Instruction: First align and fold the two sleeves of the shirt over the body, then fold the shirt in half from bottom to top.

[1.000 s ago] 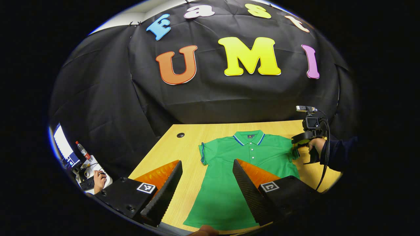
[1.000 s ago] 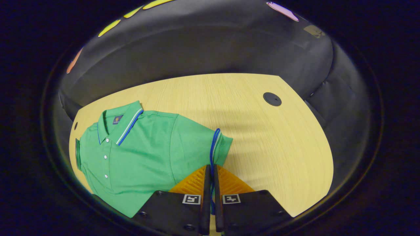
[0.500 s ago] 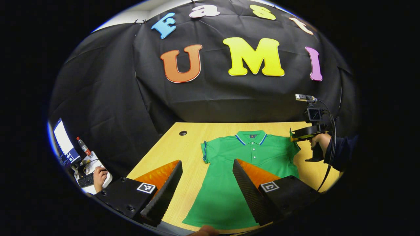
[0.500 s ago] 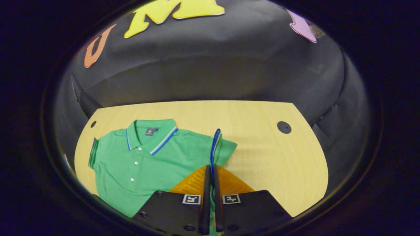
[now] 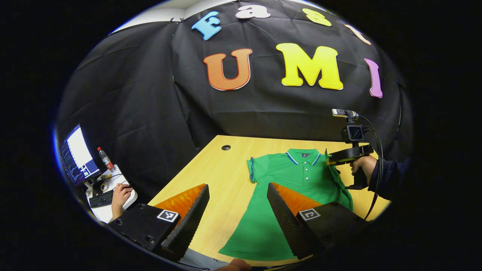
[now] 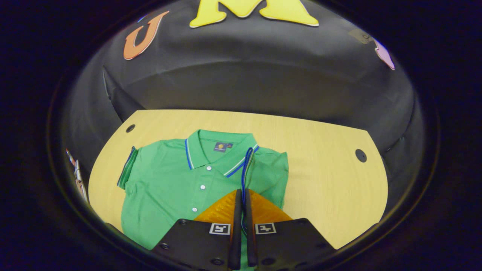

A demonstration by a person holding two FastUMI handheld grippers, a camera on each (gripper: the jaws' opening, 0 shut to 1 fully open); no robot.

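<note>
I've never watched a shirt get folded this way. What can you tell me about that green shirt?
The green shirt is a short-sleeved polo of knit-looking cloth, with blue and white stripes on the collar, blue-edged cuffs and white buttons. It lies face up on the wooden table. The right tool is shut on one sleeve, lifting it inward over the body. The other sleeve lies flat.

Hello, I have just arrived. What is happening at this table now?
A person is folding a green polo shirt that lies on a light wooden table. The right gripper is shut on the blue-trimmed cuff of one sleeve, held lifted near the collar. The left gripper hangs open above the shirt's lower part. The other sleeve lies flat, not yet folded.
</note>
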